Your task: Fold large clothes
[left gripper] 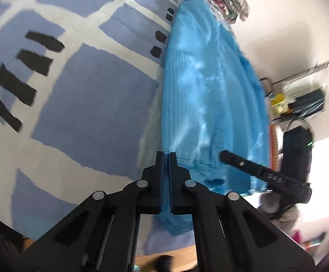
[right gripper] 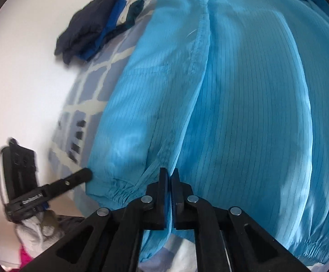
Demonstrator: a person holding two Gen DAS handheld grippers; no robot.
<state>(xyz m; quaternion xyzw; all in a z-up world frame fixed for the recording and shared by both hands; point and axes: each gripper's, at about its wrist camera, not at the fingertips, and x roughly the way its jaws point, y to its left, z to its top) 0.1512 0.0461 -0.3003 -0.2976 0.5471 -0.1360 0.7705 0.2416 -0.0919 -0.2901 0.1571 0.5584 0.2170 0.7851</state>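
1. Left wrist view: left tool (left gripper: 166,156) closed on hem of blue garment (left gripper: 209,90), centre-right of frame, lying on bed cover (left gripper: 85,113).
2. Right wrist view: right tool (right gripper: 169,176) pinches fabric nr elastic cuff (right gripper: 116,192), lower centre.
3. Risk: thin, glossy pinstriped cloth may slip from pads; uneven pull skews fold.
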